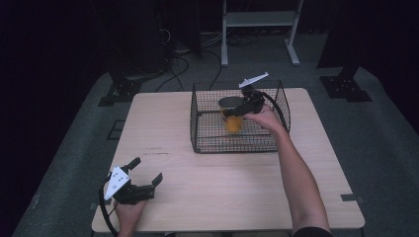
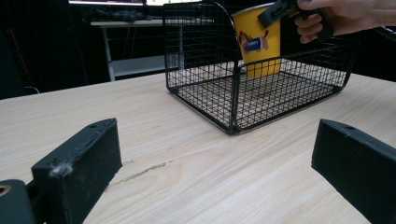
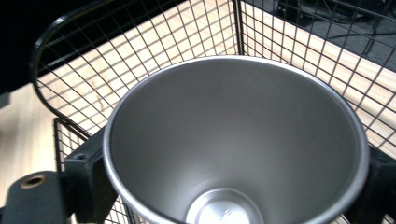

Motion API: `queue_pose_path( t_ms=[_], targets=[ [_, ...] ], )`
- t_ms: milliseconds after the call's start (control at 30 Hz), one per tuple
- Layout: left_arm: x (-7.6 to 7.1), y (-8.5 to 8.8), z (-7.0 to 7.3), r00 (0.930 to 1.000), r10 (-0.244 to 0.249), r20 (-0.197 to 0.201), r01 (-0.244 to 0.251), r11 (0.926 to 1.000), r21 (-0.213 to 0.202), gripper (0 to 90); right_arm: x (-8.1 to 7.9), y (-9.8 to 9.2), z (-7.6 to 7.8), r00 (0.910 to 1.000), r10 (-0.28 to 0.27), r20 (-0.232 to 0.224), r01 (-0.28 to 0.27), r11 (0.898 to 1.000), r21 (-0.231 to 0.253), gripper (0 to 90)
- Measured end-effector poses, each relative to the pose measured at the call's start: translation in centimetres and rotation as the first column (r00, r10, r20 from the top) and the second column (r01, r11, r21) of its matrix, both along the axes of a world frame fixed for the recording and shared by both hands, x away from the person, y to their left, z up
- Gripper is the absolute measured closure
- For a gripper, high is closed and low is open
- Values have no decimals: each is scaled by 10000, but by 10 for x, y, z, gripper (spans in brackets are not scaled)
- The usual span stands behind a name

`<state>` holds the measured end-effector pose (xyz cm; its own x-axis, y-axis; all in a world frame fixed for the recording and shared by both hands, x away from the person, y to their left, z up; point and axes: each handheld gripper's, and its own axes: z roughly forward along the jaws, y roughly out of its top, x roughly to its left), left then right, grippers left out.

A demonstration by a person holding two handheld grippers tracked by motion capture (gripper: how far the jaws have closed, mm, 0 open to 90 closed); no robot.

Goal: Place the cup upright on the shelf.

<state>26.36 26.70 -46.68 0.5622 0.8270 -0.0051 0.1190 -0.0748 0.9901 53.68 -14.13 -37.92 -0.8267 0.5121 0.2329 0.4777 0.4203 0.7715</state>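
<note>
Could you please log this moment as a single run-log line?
right tongs: shut on yellow cup | cup: upright in wire basket | left tongs: open, idle above table

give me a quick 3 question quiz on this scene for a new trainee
1. True or false: the right tongs grip the yellow paper cup inside the black wire basket.
2. Multiple choice: the left tongs are A) shut on the cup, B) open above the wooden table, C) inside the basket.
3. Fill in: seen from the right gripper view, the cup's inside is silver and ____.

Key:
1. True; the jaws sit on either side of the cup near its rim.
2. B; the jaws stand wide apart with nothing between them.
3. Empty.
</note>
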Motion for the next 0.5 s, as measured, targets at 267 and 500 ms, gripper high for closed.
queue_pose_path(
  t_ms=[267,500],
  targets=[
    [0,0,0,10000,2,0,-2,10000,3,8,2,-1,-5,10000,-60,-51,60,10000,-80,102],
    [0,0,0,10000,-16,-1,16,10000,10,8,1,-5,-13,9999,-153,-56,151,9995,-272,99]
  ],
)
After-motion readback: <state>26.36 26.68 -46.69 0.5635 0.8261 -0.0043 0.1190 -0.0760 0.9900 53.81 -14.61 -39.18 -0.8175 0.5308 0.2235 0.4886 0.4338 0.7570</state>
